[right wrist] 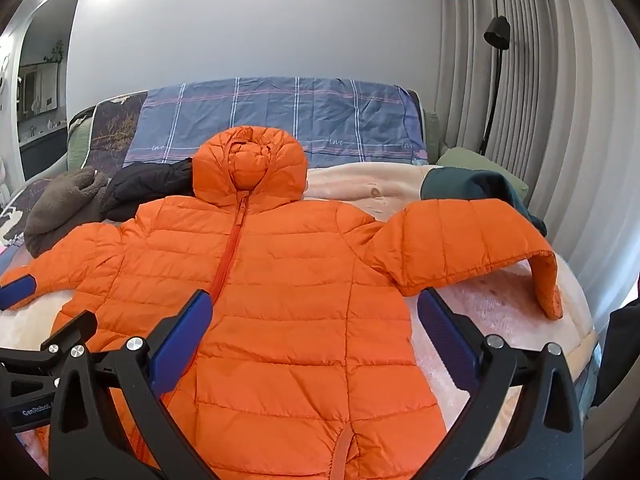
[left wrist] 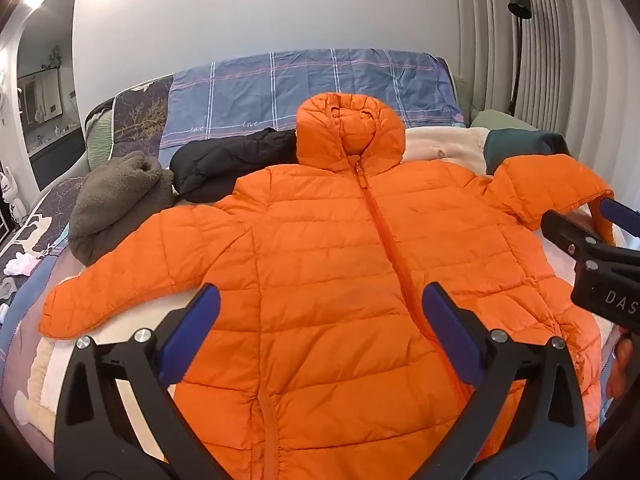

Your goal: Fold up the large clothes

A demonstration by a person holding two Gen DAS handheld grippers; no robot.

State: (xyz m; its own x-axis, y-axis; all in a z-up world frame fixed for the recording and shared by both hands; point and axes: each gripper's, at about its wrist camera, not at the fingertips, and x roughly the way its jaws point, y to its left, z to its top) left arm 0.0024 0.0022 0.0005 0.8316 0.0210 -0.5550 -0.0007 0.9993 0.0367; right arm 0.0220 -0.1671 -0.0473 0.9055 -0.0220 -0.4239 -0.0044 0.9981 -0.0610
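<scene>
An orange hooded puffer jacket (left wrist: 332, 248) is lying face up and zipped on a pink fleece blanket (right wrist: 500, 304) on the bed, its hood pointing toward 12 o'clock. The left gripper (left wrist: 320, 320) is hovering over the jacket's lower front, tilting downward, its blue-padded jaws standing wide apart with nothing between them. The right gripper (right wrist: 314, 322) is hanging over the jacket's right side, also angling down, jaws spread wide and empty. The jacket's sleeve at 3 o'clock (right wrist: 472, 240) is lying outstretched with its cuff bent over. A black garment (left wrist: 232, 164) and a brown fleece garment (left wrist: 116, 204) are resting near 10 o'clock, beside the hood. A dark green garment (right wrist: 480, 188) is sitting at 2 o'clock.
</scene>
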